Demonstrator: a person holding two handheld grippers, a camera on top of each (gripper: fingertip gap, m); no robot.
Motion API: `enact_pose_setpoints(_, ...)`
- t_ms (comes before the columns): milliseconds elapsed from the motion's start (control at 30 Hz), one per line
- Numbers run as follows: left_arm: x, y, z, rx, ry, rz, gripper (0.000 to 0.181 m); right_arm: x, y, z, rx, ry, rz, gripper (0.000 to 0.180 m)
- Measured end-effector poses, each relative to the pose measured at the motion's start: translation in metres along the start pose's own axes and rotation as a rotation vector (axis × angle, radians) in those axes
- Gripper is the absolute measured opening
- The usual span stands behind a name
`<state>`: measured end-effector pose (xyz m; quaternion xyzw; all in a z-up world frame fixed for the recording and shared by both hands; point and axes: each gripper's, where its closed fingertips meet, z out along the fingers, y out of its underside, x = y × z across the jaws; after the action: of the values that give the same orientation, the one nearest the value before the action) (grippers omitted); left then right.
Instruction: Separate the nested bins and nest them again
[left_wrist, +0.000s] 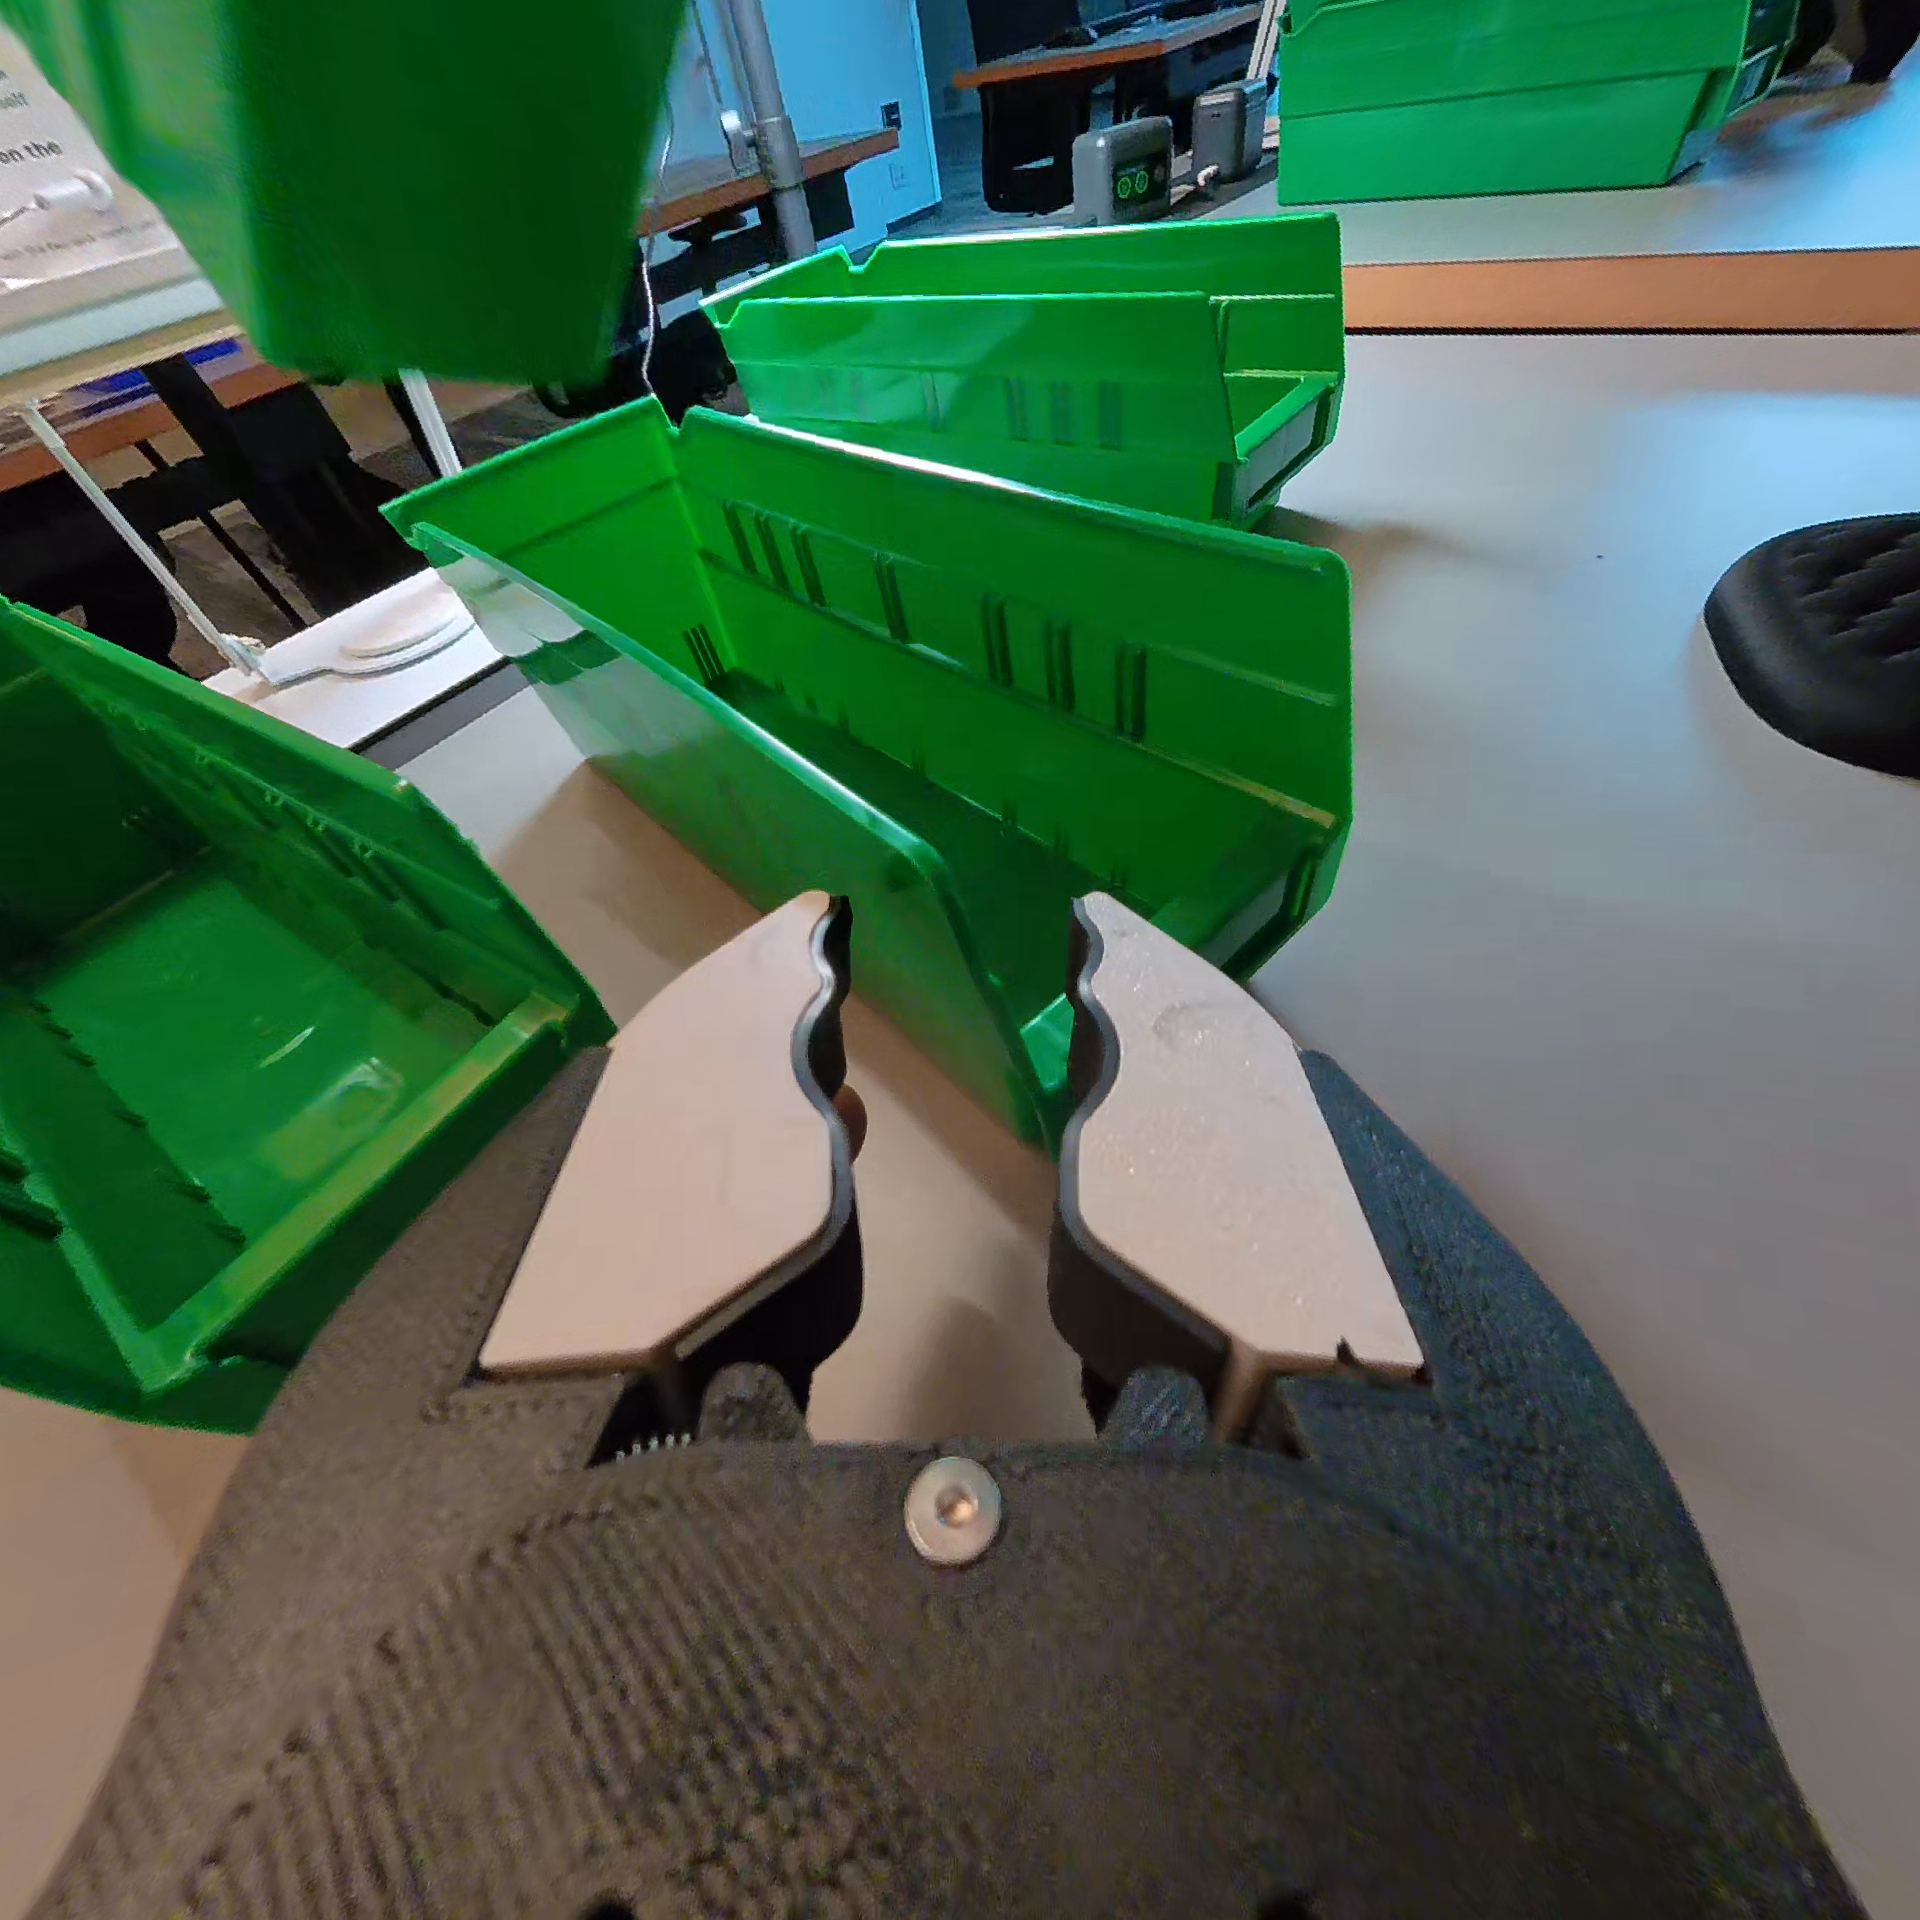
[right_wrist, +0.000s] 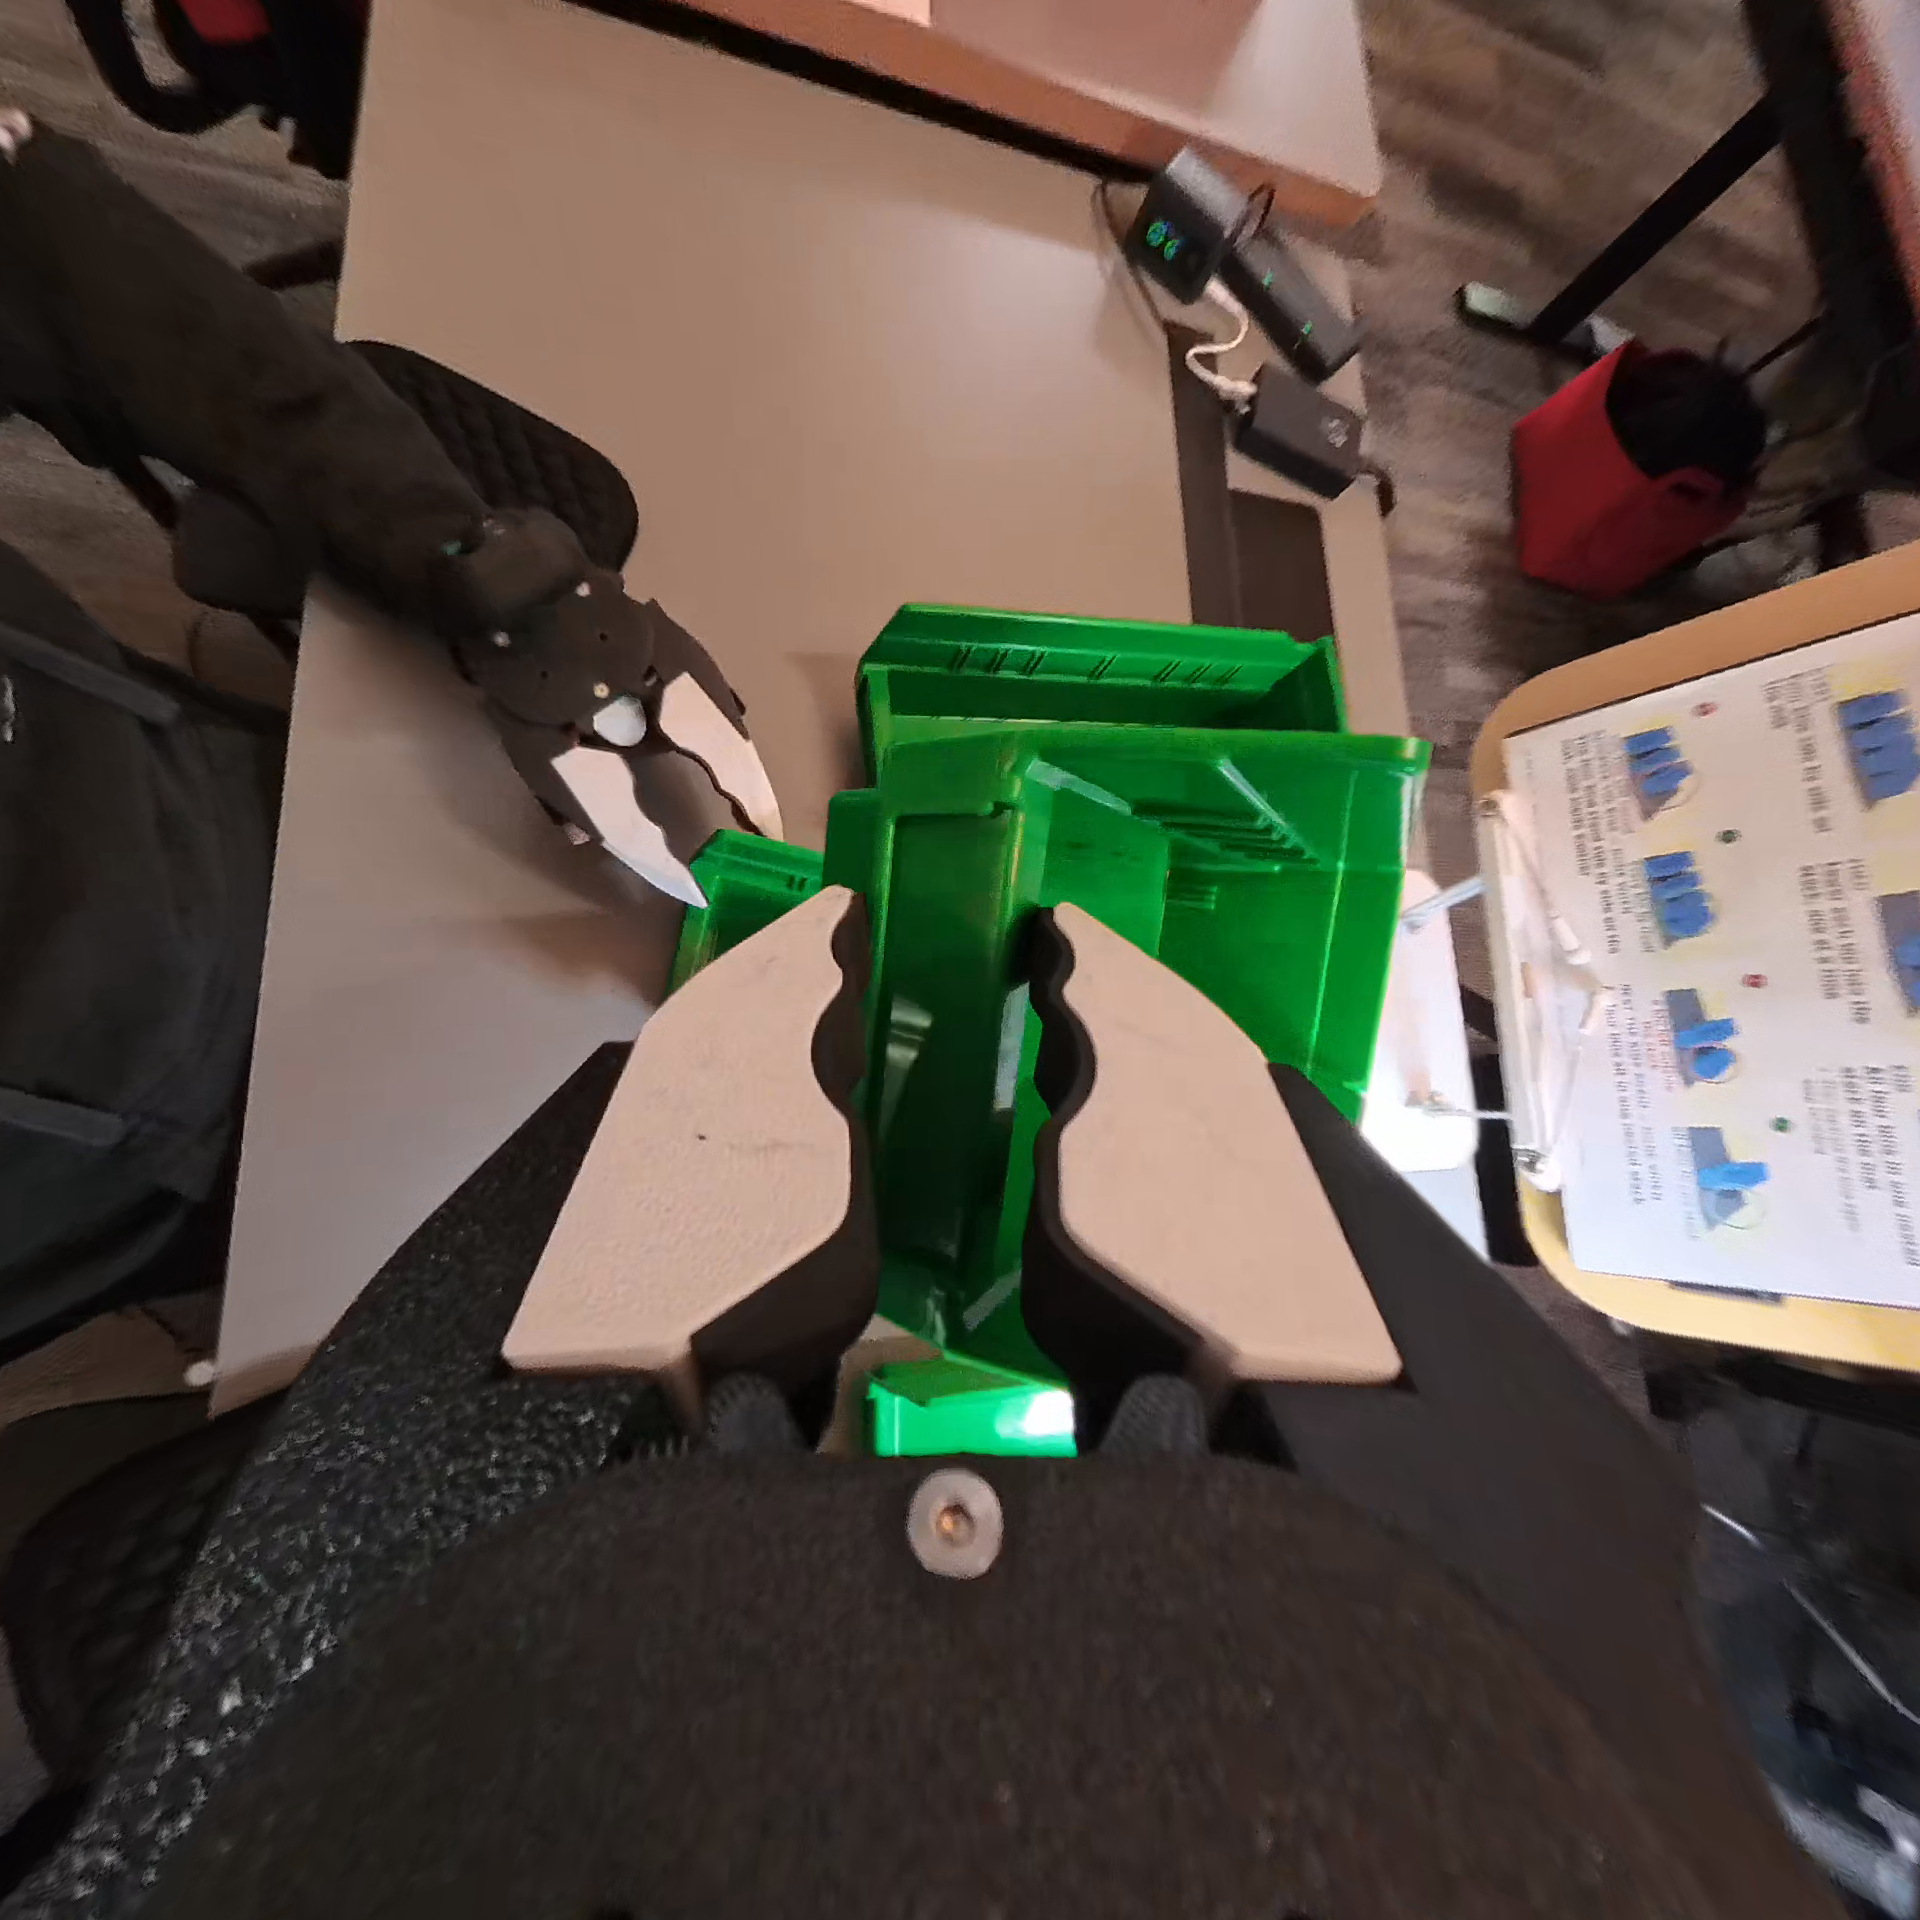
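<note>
Beige table (left_wrist: 1558, 935) under everything, with office desks and carpet behind. On the table, an empty green bin (left_wrist: 935, 727) lying straight ahead of the left gripper (left_wrist: 956, 935); a second green bin (left_wrist: 1039, 364) just behind it, a third green bin (left_wrist: 208, 1039) at the left edge of the left wrist view. Left gripper released, fingers apart, hovering low at the near corner of the empty bin with its side wall in line with the gap, nothing pinched. Right gripper (right_wrist: 940, 935) clenched on the end wall of a lifted bin (right_wrist: 1195, 883), held in the air above the bins on the table; same lifted bin seen as a blurred green block at the top left of the left wrist view. Black chair seat (left_wrist: 1829, 644) past the table edge. Printed instruction sheet (right_wrist: 1714, 987) on a side table to the right. Small grey device (right_wrist: 1179, 229) with green lights at the far table edge
</note>
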<state>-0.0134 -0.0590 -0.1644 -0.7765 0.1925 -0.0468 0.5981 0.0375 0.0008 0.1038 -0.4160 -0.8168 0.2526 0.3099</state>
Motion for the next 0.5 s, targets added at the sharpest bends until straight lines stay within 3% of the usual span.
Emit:
enact_pose_setpoints(100, 0.001, 0.001, 0.000, -0.002, -0.003, 0.009, 0.040, -0.002, -0.010, -0.028, -0.005, 0.067, -0.043, 0.030)
enact_pose_setpoints(233, -0.002, -0.005, -0.005, 0.019, -0.019, 0.018, 0.040, -0.010, 0.008, -0.046, -0.110, 0.194, -0.111, 0.030)
enact_pose_setpoints(500, -0.018, -0.015, -0.020, 0.065, -0.056, -0.030, 0.040, -0.044, 0.122, 0.015, -0.312, 0.241, -0.150, 0.030)
